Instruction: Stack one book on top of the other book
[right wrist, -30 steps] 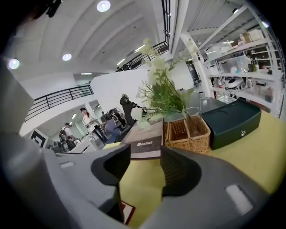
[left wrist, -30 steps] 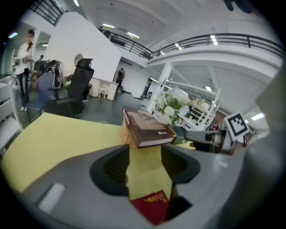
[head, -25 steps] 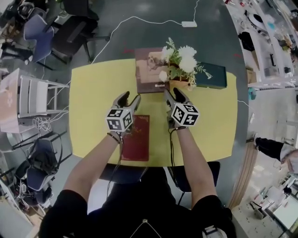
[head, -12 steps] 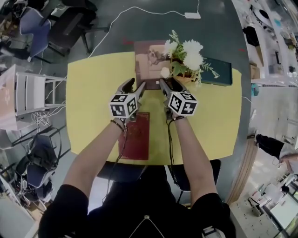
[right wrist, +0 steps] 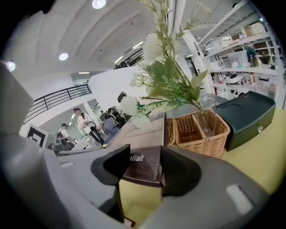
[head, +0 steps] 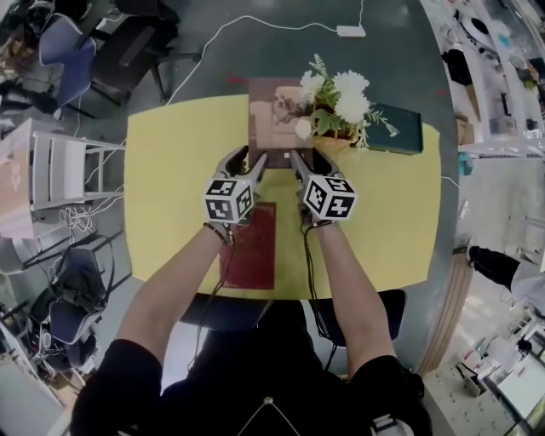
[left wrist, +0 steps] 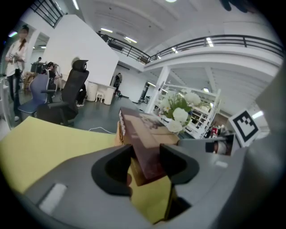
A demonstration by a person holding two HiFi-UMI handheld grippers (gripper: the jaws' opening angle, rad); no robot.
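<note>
While brown book [head: 271, 119] is lying flat just ahead, left gripper [head: 247, 159] is straddling its near left corner, jaws having just been closing but not yet pinching. Right gripper [head: 305, 158] is straddling the right corner, jaws wide. Under left gripper, red book [head: 255, 255] is lying. Beyond right gripper, flowers [head: 339, 94] are standing.

Grey floor [head: 213, 60] all round a yellow table [head: 170, 162]; office chairs [head: 64, 51] at 10 o'clock; a white rack [head: 60, 179] at 9; another chair [head: 72, 298] at 8; a power strip [head: 351, 31] with a white cable at 12; cluttered benches [head: 498, 60] at 2; white walls [left wrist: 76, 49], a railed balcony [left wrist: 214, 42] and round ceiling lights [right wrist: 99, 3] overhead.
</note>
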